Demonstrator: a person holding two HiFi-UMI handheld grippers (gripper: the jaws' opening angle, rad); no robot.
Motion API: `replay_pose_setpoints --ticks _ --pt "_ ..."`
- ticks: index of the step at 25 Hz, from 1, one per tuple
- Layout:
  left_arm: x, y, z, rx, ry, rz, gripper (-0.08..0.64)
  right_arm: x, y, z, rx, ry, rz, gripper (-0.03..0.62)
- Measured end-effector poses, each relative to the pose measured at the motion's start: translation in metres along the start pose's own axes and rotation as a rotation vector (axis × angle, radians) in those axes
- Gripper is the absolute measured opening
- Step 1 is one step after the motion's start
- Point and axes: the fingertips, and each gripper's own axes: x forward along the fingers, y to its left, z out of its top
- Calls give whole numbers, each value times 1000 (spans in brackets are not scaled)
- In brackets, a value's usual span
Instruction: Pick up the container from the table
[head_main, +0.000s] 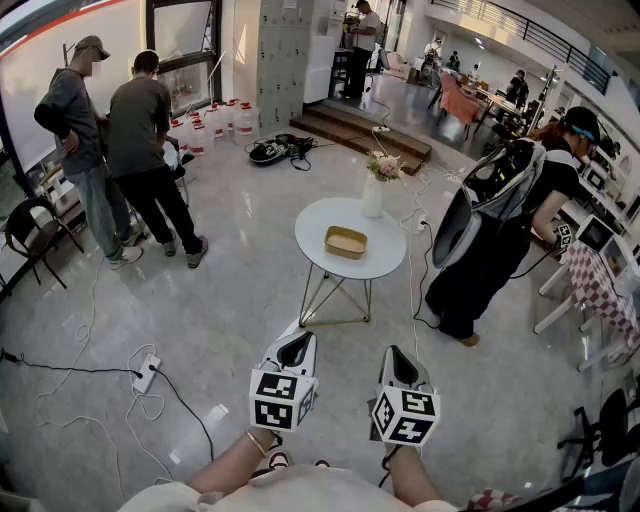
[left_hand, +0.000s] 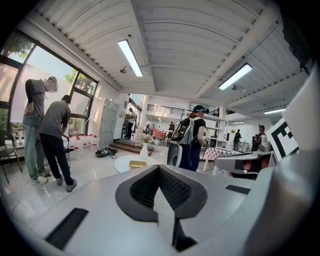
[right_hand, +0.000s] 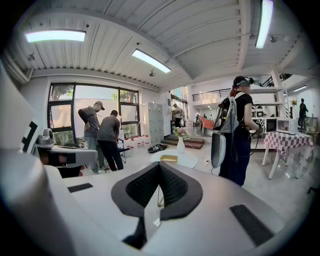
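**A:** Entry one, the container?
**B:** Container (head_main: 346, 242): shallow, tan, rectangular. It lies near the middle of the round white counter (head_main: 312, 222). A white vase (head_main: 373, 196) of flowers stands apart from it at the far rim. Whether the container holds anything cannot be made out.

**A:** Hand-held grippers?
**B:** Left hand-held gripper (head_main: 297, 345): jaws pressed together, nothing between them. Right hand-held gripper (head_main: 398, 358): the same. Both point toward the counter, well apart from it, over the floor (head_main: 230, 290).

**A:** Anything obscured?
**B:** The forearms are cut off at the head view's lower edge. The counter's wire legs run partly under its top. In the left gripper view, the gripper's own body covers the counter's near edge.

**A:** Room?
**B:** Pale glossy floor with a power strip (head_main: 146, 373) and loose cables at left. Two people (head_main: 140, 150) stand by the windows. White jugs (head_main: 215, 120) line the wall. A person with a backpack (head_main: 520, 220) bends at right.
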Motion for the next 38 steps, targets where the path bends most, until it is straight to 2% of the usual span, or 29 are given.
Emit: replay_pose_setpoints --ticks 5,13,21,26,32,38 --pt "-6 2 -7 -3 3 -5 16 -1 8 -2 -8 1 9 25" --pt "-18 32 -10 -7 11 21 16 15 36 -7 4 24 32 25" --pt "-25 54 -11 29 16 -19 15 16 58 -17 49 22 -10 25" --pt "-26 59 -18 37 33 -45 17 16 63 -24 57 41 -36 25" --pt "-17 60 -24 9 53 -72 15 20 59 -24 48 61 -54 25" --pt "0 56 -18 14 42 -85 15 33 50 -18 38 58 -62 25"
